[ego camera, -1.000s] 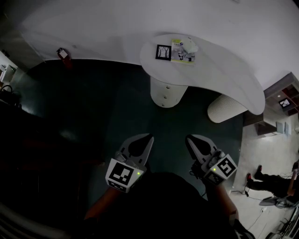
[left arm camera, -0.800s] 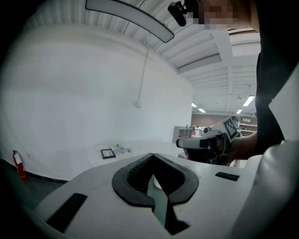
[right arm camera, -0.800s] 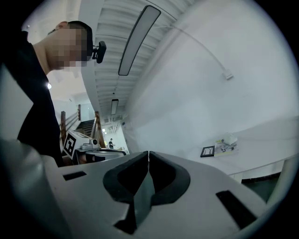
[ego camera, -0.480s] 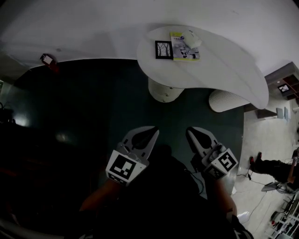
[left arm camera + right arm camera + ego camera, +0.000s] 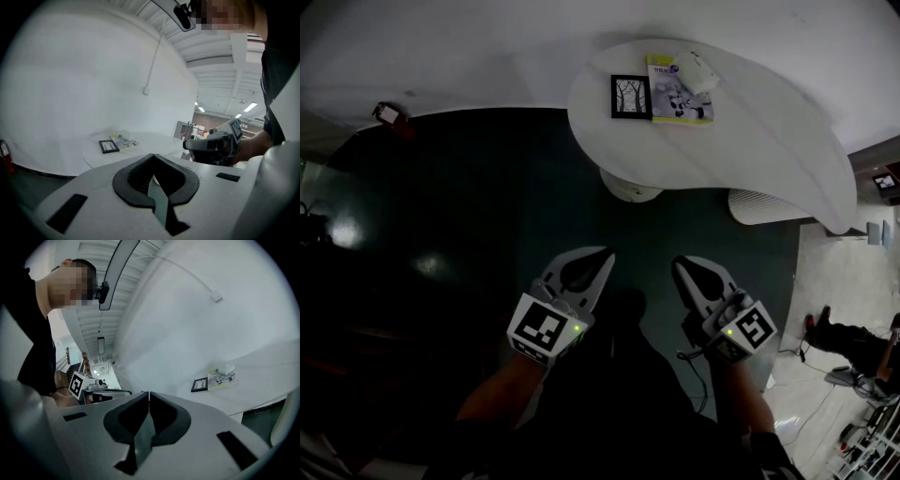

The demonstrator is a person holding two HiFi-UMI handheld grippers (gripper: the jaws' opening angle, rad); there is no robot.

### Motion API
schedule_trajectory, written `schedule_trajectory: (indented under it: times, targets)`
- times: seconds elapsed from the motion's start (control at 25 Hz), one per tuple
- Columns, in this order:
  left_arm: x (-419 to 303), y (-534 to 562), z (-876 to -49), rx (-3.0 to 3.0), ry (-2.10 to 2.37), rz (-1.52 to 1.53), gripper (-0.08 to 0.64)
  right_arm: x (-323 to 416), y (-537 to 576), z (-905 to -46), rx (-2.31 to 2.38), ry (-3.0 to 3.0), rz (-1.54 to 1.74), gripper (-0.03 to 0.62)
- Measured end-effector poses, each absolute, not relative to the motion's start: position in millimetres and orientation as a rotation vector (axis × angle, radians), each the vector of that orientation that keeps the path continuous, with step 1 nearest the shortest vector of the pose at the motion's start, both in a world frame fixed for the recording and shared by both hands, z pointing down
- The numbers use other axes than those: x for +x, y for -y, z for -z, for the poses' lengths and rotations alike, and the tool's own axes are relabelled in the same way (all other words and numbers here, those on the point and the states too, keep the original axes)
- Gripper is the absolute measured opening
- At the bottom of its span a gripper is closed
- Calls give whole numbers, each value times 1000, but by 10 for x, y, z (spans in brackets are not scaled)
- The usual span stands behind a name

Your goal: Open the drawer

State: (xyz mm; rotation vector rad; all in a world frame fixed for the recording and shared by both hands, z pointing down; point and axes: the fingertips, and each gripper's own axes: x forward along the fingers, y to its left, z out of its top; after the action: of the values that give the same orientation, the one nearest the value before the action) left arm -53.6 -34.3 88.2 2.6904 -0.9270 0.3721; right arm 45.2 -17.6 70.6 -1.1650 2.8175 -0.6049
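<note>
the left gripper (image 5: pixel 602 255) has its jaws pressed together with nothing between them. the right gripper (image 5: pixel 680 264) is the same, its tips meeting on empty air. both are held side by side low in the head view, pointing toward twelve o'clock over the dark floor (image 5: pixel 459 206). ahead, from about twelve to two o'clock, stands a curved white table (image 5: pixel 769 141) on a round pedestal (image 5: pixel 626 187). it bears a black picture frame (image 5: pixel 630 97) with a booklet (image 5: pixel 678 91) just beside it at three o'clock. no drawer shows in any view, so i cannot tell where it sits. this looks like the approach step, with the pull not yet begun. the next move calls for finding the drawer's front, spreading one gripper's jaws, and lining them up on its handle.
</note>
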Motion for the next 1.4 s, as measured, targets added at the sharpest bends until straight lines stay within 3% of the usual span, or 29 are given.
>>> schedule_trajectory:
  times: [0.28,0.48,1.4]
  targets:
    - [-420,666,-978,2709,977,-335,11,343,482,-834,-1067,-2883,578,17]
    - [-512,768,-1476,2727,994,-362,11,237,624,-1199,-1039,-2911,507,17]
    - [147,1525,-4446,2850,870,-340,16,795,1416,-4592,-1049,-3055,553,18]
